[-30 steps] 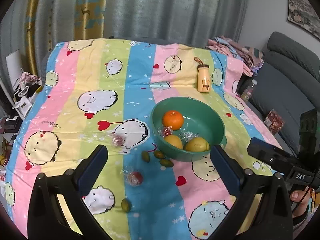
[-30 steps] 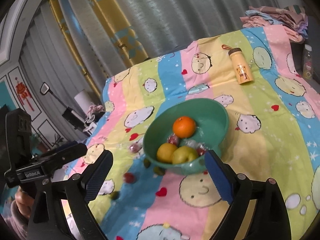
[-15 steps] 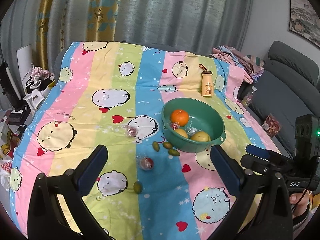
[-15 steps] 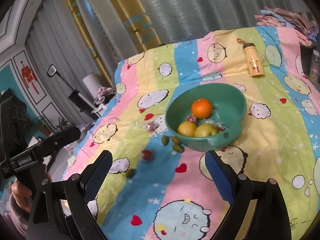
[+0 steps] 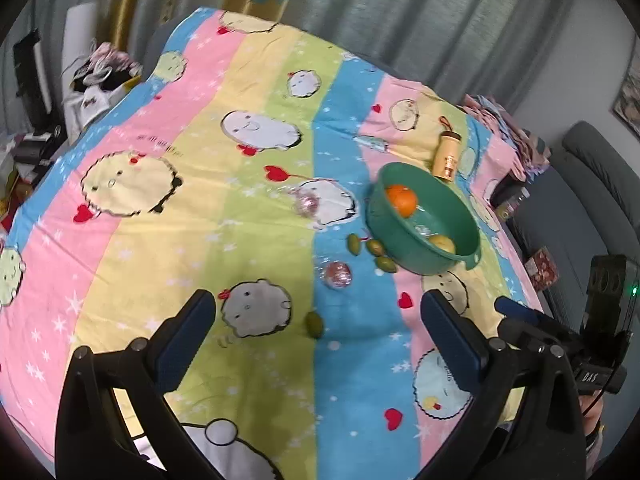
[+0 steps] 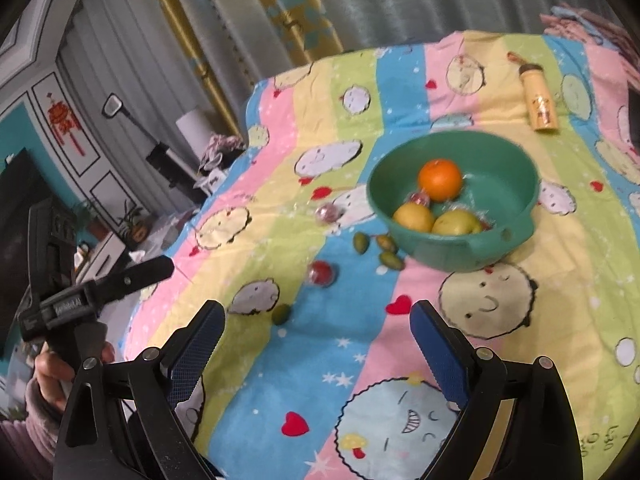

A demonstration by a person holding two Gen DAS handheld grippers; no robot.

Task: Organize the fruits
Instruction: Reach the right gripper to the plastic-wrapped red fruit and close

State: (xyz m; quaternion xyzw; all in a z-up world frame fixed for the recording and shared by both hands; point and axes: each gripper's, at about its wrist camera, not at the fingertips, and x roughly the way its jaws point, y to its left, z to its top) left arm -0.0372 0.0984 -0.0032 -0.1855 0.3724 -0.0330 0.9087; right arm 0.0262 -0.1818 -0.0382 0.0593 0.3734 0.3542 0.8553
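Between both sets of fingers, spread apart and empty, a small green fruit [image 5: 314, 323] is lying alone, with a wrapped red fruit [image 5: 338, 275] and the green bowl [image 5: 460, 216] sitting beyond. Left gripper [image 5: 318, 334] and right gripper [image 6: 316, 336] are hovering; crowding one fruit risks a collision. Striped cartoon bedsheet [image 6: 580, 280], curtains behind.

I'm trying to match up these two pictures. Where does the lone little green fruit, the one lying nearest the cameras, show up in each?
Left wrist view: the lone green fruit lies low in the middle, on the edge between the green and blue stripes.
Right wrist view: the same fruit lies left of centre, just beyond the left blue pad.
Shared landmark: the green bowl up and to the right of it in both, with a red wrapped ball between.
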